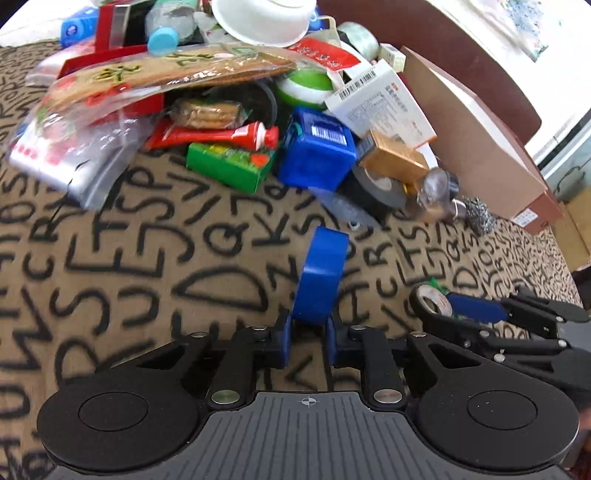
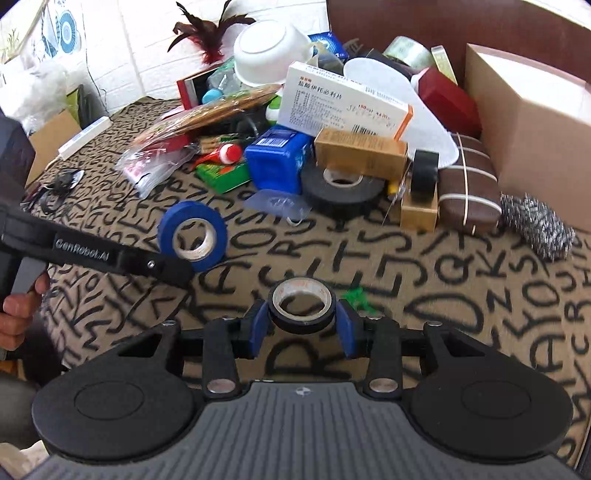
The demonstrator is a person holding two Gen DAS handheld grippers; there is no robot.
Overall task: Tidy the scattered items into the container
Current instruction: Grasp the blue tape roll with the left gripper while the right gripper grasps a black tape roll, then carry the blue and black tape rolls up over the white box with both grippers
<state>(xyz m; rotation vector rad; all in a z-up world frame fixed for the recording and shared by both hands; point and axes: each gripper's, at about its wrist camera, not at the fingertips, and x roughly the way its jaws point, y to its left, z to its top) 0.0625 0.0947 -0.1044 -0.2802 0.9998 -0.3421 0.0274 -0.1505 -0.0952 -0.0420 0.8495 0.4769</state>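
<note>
— What have you got in the tongs?

— My left gripper [image 1: 309, 334] is clamped on a roll of blue tape [image 1: 322, 275], held on edge between the blue pads. My right gripper [image 2: 304, 326] is closed on a small black tape roll with a white core [image 2: 302, 304], lying flat between its fingers.

— And the container?

— An open brown cardboard box [image 2: 532, 122] at the far right, cut off by the frame edge; I can't see inside it from either camera. A steel wool scourer [image 2: 537, 227] sits just beside its front corner.

— What's hard to make out?

— The heap. A white plastic bowl [image 2: 264, 51] lies tipped on top, a white medicine carton with orange trim [image 2: 343, 101] leans over a blue plastic box [image 2: 275, 158], and a wide black tape roll [image 2: 341, 188] is half under a tan cardboard carton [image 2: 360, 151]. Much below them is hidden. The left view is blurred near the pile.

— The surface?

— A tan cloth printed with black letters [image 2: 424, 295]. Behind it are a white brick-patterned wall [image 2: 136, 48] and dark red feathers [image 2: 207, 33].
</note>
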